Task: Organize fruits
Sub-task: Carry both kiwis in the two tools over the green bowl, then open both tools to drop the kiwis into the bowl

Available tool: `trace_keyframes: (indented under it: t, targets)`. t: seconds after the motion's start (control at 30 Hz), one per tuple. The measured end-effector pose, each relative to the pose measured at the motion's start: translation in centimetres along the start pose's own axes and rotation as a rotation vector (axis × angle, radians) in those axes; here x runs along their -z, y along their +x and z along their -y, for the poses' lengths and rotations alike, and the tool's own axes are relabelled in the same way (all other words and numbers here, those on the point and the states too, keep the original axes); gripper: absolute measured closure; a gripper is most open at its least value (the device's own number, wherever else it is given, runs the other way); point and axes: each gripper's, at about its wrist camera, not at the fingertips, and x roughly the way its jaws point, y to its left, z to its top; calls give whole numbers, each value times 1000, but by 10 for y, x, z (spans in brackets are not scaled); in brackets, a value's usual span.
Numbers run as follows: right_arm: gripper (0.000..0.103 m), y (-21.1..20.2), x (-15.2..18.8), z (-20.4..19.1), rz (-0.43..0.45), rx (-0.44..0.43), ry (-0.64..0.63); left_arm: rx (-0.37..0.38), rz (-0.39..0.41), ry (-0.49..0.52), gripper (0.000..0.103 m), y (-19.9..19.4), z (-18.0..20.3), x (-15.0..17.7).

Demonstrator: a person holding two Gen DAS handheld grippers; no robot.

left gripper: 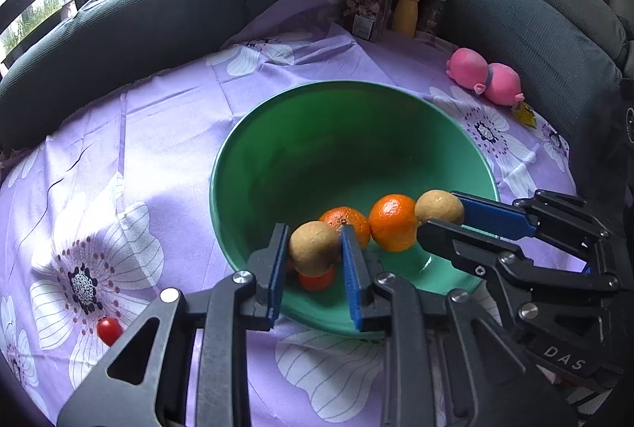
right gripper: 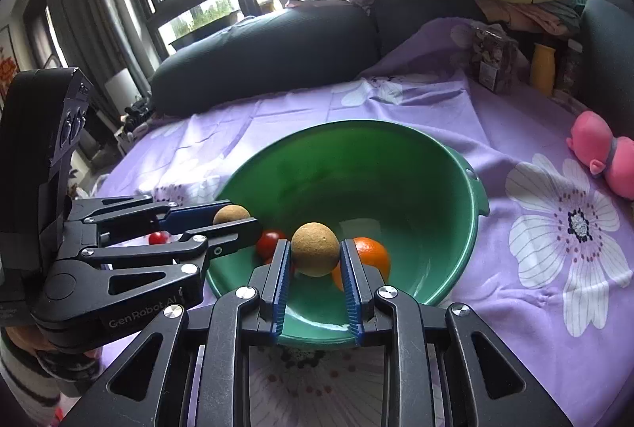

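Observation:
In the left wrist view my left gripper is shut on a round brown fruit, held over the near side of a green bowl. In the bowl lie two oranges and a cherry tomato. From the right, my right gripper reaches in, shut on a second brown fruit. The right wrist view shows that right gripper gripping its brown fruit above the bowl, with an orange behind it. The left gripper enters from the left.
One cherry tomato lies on the purple flowered cloth left of the bowl. A pink plush toy lies at the far right. A yellow bottle and a jar stand at the back. Dark sofa cushions ring the table.

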Motion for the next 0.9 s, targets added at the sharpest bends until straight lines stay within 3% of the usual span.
trace_keyframes:
  t: [0.33,0.47,0.8,0.87,0.9]
  targets:
    - [76,7,2,-1,-35,12,-1,-1,-27,-5,75,10,-2,0]
    - [76,5,1,-1,-37,24,6,-4,-20,1,59,6,-1,1]
    - [74,-17,3,-5,-6,21,20,-21,4,-14,35,-23,-6,14]
    - [69,-22,4,-7,-2,11,26,-38,-1,-17,23,-29,-9,22]
    - [65,-25,5,-8,1,4,28,-47,-1,-23,22,-33,-12,26]
